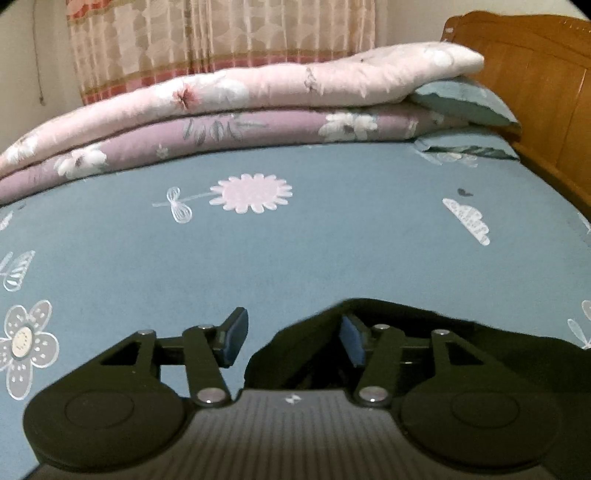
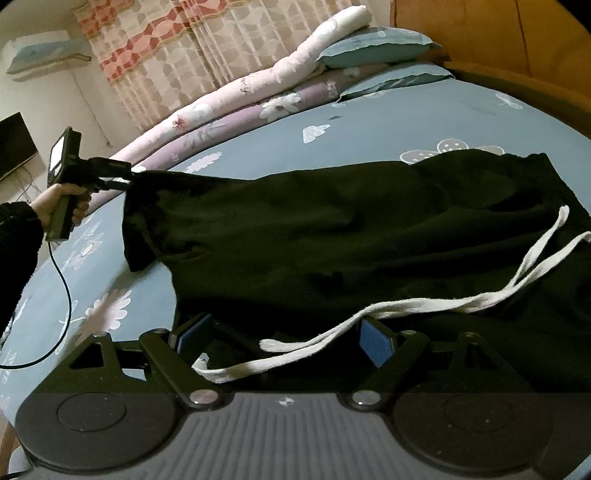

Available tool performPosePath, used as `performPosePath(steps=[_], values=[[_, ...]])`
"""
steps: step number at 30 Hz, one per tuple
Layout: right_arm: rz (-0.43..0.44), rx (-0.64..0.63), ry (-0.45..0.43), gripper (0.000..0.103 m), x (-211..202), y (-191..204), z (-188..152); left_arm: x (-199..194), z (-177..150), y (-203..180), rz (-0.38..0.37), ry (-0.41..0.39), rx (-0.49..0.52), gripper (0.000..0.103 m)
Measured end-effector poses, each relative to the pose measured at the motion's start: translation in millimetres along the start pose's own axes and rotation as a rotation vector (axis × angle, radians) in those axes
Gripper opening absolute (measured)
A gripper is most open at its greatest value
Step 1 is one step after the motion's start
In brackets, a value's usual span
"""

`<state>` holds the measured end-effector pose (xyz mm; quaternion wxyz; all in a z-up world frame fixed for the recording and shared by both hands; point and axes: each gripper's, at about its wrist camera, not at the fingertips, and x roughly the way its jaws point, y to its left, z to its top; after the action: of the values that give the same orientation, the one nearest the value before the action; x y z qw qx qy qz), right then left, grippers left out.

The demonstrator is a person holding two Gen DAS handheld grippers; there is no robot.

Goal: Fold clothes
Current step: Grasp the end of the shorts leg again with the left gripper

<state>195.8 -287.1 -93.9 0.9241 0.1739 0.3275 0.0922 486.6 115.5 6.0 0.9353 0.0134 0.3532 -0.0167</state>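
A blue flowered bedsheet (image 1: 295,251) covered the bed, with folded quilts (image 1: 236,122) stacked along its far side before a patterned curtain (image 1: 221,33). A black garment (image 2: 332,236) with a white drawstring (image 2: 406,310) was spread across the sheet's near and right part. The left gripper (image 1: 291,341) was seen with its jaws apart, one pad against a cloth edge but nothing pinched. The right gripper (image 2: 284,341) was held wide open over the near hem, the drawstring lying between its fingers, ungripped. A release after laying the cloth seemed to be in hand. Next, a fresh grasp on an edge was judged necessary, the drawstring being kept clear.
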Motion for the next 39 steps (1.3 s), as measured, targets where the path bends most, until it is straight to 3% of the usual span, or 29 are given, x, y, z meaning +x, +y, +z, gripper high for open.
performPosePath(steps=[7, 21, 27, 39], values=[[0.014, -0.026, -0.011, 0.088, -10.2, 15.1, 1.4, -25.9, -2.4, 3.3, -0.001, -0.017, 0.008, 0.065], [-0.033, -0.110, -0.021, 0.088, -76.6, 64.1, -6.9, -93.9, -98.1, -29.2, -0.099, 0.094, 0.089, 0.066], [-0.030, -0.140, -0.084, 0.092, -118.5, 82.6, -16.4, -113.3, -123.6, -40.5, -0.068, 0.084, 0.123, 0.069], [-0.017, -0.133, -0.045, 0.093, -91.6, 87.2, -15.0, -69.7, -163.9, -32.7, -0.077, 0.066, 0.020, 0.069]])
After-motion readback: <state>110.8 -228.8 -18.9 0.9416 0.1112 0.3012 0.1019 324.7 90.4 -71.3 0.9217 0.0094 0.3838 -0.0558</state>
